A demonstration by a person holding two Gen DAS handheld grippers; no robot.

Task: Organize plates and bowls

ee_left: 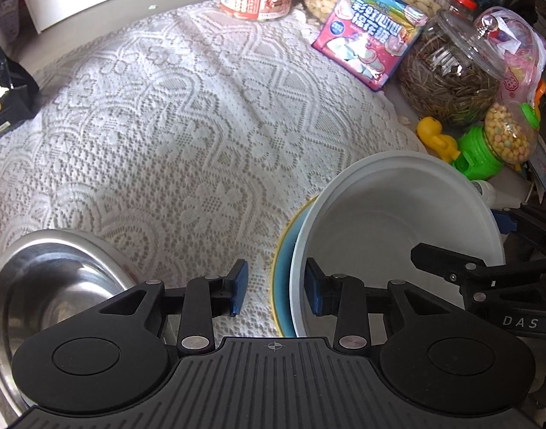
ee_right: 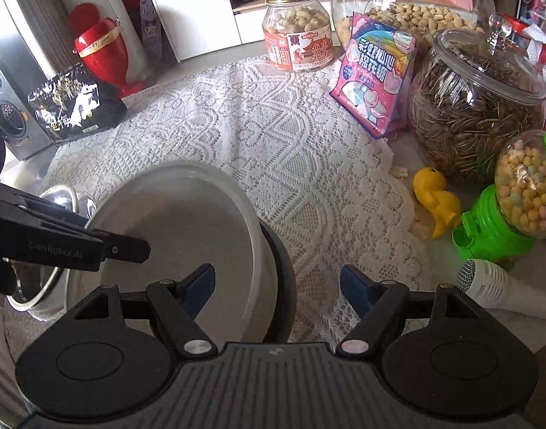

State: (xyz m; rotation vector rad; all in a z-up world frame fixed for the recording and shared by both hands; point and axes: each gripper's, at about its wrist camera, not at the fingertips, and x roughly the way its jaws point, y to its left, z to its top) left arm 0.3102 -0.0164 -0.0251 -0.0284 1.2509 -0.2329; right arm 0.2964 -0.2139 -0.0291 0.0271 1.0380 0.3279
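The left claw (ee_left: 276,291) sits low in the middle of the left wrist view. Its two blue pads stand apart, one on each side of the rim of the white bowl (ee_left: 398,221) and the teal plate (ee_left: 283,275) under it. The pads do not press on the rim, so the claw holds nothing. A shiny steel bowl (ee_left: 54,286) sits at the lower left of that view.

The right claw (ee_right: 277,287) is at the bottom middle of the right wrist view. It is wide open and empty, with its left pad over the white bowl's (ee_right: 187,221) right wall. The bowl fills the lower left of this view.

All of it rests on a white lace cloth (ee_right: 273,136) on the desk. To the right are a yellow duck toy (ee_right: 435,200) and a green candy machine (ee_right: 501,221).
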